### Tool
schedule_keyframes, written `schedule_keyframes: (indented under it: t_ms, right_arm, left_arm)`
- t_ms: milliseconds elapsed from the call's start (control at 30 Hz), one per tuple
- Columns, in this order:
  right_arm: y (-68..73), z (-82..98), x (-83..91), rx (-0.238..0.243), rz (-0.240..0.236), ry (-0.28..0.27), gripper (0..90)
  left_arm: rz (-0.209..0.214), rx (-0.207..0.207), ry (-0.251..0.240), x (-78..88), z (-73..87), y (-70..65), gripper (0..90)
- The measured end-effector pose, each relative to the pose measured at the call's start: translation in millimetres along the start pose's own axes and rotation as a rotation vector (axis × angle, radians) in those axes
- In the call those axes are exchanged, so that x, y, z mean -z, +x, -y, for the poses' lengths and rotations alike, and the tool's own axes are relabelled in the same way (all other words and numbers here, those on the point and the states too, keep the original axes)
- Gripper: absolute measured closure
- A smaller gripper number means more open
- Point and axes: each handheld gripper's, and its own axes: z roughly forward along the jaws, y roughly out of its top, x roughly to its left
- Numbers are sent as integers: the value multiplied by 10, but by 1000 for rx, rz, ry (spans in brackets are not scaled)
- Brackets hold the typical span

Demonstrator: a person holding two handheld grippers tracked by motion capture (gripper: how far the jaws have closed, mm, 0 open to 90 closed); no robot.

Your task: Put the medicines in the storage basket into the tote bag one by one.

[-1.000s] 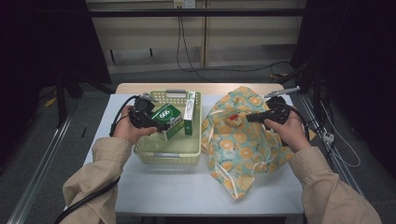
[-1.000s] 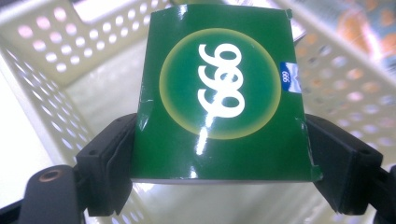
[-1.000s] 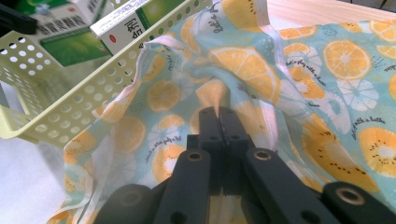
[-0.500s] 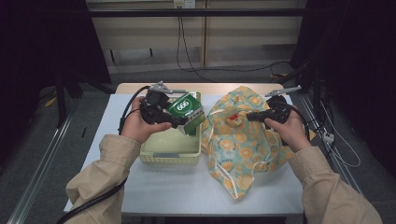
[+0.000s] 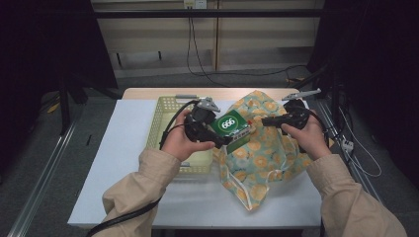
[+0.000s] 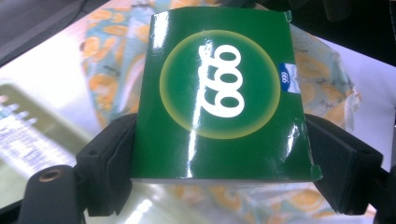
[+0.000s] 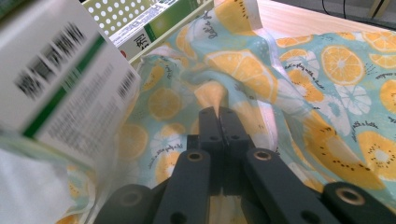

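**Over the desk: green box held at the bag's edge**

At the left of the high view, the left forearm comes up from the bottom edge in a beige sleeve, bent inward, the hand wrapped round the left tongs, which point to the right across the desk. A black cable loops from them back along the arm. Their jaws pinch a box by its two side edges; in the left tongs' own view the black pads press on either side of it, its face tilted up to the camera.

The box is dark green and glossy, with a pale round badge and white digits "666", and a small blue mark near one edge. Its underside, seen blurred in the right gripper view, is white with barcodes and a green stripe. It hangs above the gap between the basket and the bag, clear of the desk.

The bag is soft cloth, pale blue with orange slices, lying crumpled.

At the right, the right hand holds the right tongs level, pointing left, jaws pressed together on a fold of the bag.
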Motion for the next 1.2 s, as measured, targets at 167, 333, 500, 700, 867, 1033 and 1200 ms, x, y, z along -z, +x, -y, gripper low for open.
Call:
schedule_keyframes:
  t_ms: [167,333,500,700,867,1033,1200]
  right_arm:
    - [-8,-4,38,-3,1,-3,900]
    - [-9,-13,54,-3,1,-6,900]
    - [0,-42,86,5,0,-9,900]
    - [19,-63,112,9,-4,-11,900]
    - [21,-64,116,11,-8,-13,900]
    - [18,-76,131,7,-8,-20,900]
    - [18,-85,128,8,-8,-19,900]
  left_arm:
    - [5,-14,24,-241,-29,-87,170]
    - [23,-7,42,-455,-75,-121,170]
    - [24,9,56,-639,-128,-114,170]
    - [9,27,78,-811,-155,-86,169]
    - [-6,47,93,-908,-152,-39,168]
    - [-8,44,133,-1019,-129,-14,168]
    - [5,39,147,-1127,-96,-52,167]
